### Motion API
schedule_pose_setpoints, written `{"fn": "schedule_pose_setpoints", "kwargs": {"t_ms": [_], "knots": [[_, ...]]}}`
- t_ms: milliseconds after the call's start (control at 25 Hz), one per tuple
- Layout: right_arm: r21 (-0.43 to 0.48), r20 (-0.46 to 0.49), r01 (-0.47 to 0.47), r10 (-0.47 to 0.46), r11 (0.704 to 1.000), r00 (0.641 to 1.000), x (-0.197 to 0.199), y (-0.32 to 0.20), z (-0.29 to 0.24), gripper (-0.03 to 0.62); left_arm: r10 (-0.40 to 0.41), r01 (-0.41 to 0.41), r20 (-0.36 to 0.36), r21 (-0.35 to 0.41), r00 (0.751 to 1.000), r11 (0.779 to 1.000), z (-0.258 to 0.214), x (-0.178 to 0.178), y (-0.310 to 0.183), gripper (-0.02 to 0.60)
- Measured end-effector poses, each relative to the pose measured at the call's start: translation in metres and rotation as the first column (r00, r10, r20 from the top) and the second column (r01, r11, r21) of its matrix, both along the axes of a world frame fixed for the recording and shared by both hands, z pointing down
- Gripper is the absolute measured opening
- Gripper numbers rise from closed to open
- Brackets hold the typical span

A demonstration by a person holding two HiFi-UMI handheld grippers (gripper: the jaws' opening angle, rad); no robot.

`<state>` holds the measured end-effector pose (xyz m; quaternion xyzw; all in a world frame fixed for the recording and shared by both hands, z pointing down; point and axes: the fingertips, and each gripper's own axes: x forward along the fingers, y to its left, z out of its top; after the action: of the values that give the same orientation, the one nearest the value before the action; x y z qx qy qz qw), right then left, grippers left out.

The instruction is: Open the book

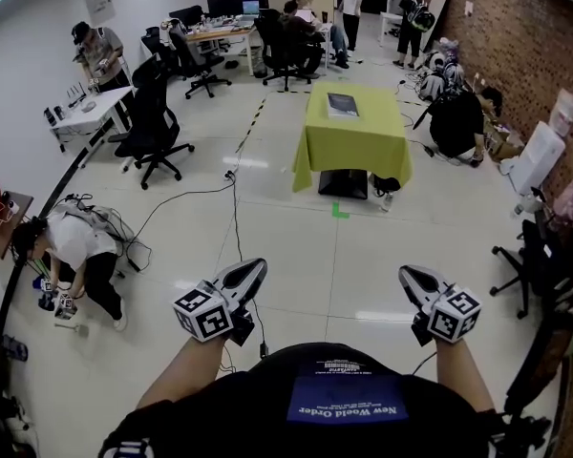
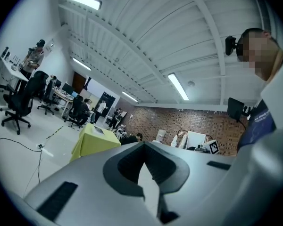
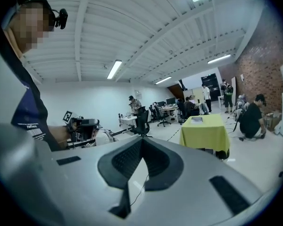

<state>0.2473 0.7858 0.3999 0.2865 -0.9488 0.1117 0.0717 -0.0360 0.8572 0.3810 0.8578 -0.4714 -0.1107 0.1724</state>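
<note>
A dark closed book (image 1: pixel 342 105) lies flat on a small table under a yellow-green cloth (image 1: pixel 354 145), far across the floor ahead of me. My left gripper (image 1: pixel 252 269) and right gripper (image 1: pixel 409 275) are held out low in front of my body, well short of the table. Both are shut with nothing between the jaws. In the left gripper view the jaws (image 2: pixel 142 146) meet at the tip, and the table (image 2: pixel 94 141) with the book (image 2: pixel 99 130) sits small at the left. In the right gripper view the shut jaws (image 3: pixel 141 141) point left of the table (image 3: pixel 205 133) and book (image 3: pixel 196 119).
White tiled floor lies between me and the table, with a green tape mark (image 1: pixel 339 211) and a black cable (image 1: pixel 235 208) on it. A person crouches at the left (image 1: pixel 74 254), another beside the table (image 1: pixel 456 120). Office chairs (image 1: pixel 153 127) and desks stand at the back left.
</note>
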Motion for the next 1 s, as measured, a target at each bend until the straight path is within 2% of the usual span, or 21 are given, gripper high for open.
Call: {"fn": "schedule_pose_setpoints", "kwargs": {"t_ms": [200, 520, 760, 1000], "knots": [[0.023, 0.005, -0.009, 0.009, 1.0, 1.0, 0.026, -0.057, -0.011, -0.015, 0.043, -0.043, -0.009, -0.018, 0.999, 0.999, -0.001, 0.039, -0.06, -0.005], [0.011, -0.007, -0.056, 0.056, 0.998, 0.998, 0.033, -0.132, -0.003, -0.015, 0.103, -0.103, -0.023, -0.025, 0.994, 0.994, 0.006, 0.048, -0.154, -0.005], [0.047, -0.032, -0.103, 0.104, 0.994, 0.994, -0.01, -0.221, -0.01, -0.015, 0.147, -0.147, -0.034, -0.004, 0.989, 0.989, 0.011, 0.002, -0.249, -0.005], [0.048, -0.008, -0.151, 0.151, 0.987, 0.988, -0.073, -0.314, -0.022, -0.015, 0.181, -0.182, 0.016, 0.006, 0.983, 0.983, 0.0, -0.065, -0.341, -0.005]]}}
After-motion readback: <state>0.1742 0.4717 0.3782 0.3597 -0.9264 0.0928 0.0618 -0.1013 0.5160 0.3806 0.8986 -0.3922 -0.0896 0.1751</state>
